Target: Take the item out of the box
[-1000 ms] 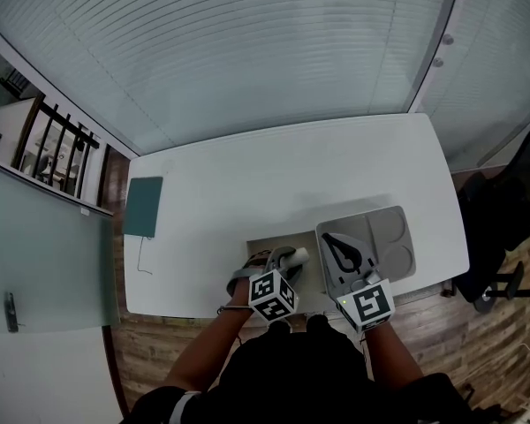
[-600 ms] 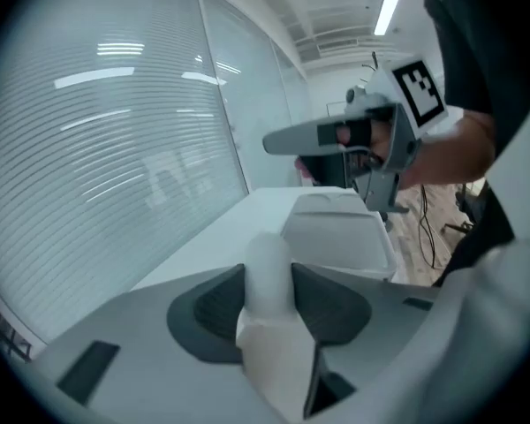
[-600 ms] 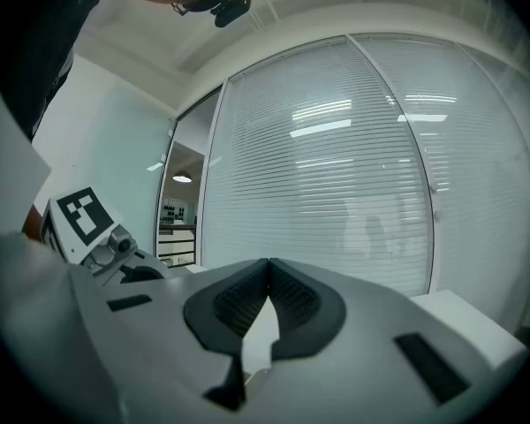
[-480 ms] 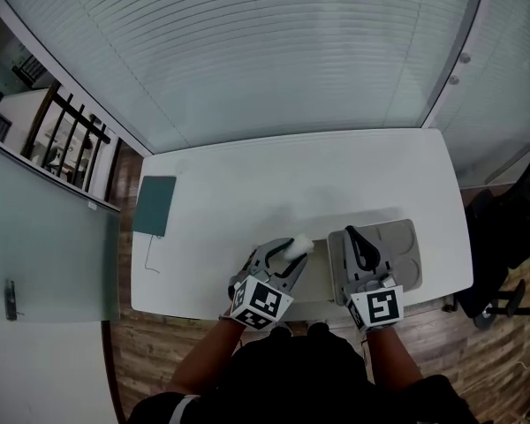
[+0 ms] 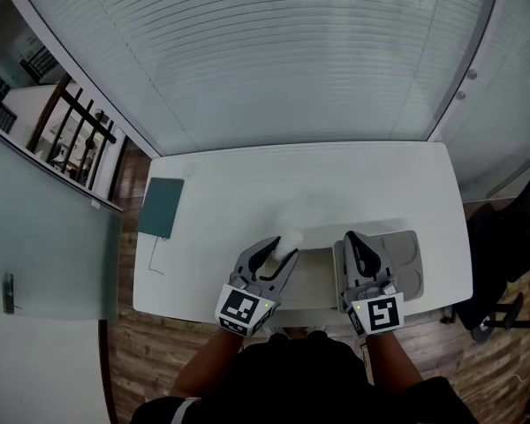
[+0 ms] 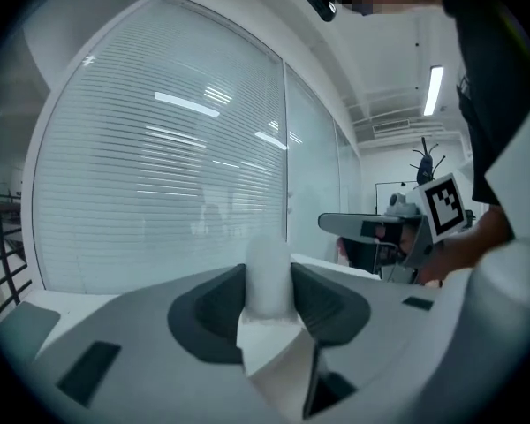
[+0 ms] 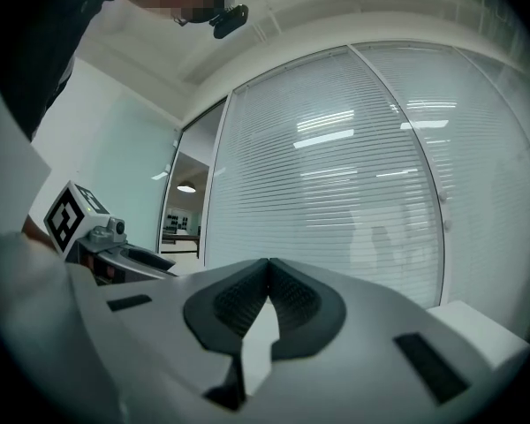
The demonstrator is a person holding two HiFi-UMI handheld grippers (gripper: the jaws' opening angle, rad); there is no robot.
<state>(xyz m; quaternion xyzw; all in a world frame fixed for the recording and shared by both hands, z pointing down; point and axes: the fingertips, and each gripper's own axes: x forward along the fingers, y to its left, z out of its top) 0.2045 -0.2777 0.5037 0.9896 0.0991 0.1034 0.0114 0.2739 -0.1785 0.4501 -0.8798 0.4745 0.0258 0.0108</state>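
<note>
Left gripper points forward, held level, clamping the white item (right gripper alongside, pinched closed, empty).

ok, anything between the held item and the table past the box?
Nothing visible. Left gripper holds the item above the box's far edge; table beyond is bare. Right gripper and tray sit to the right.
</note>
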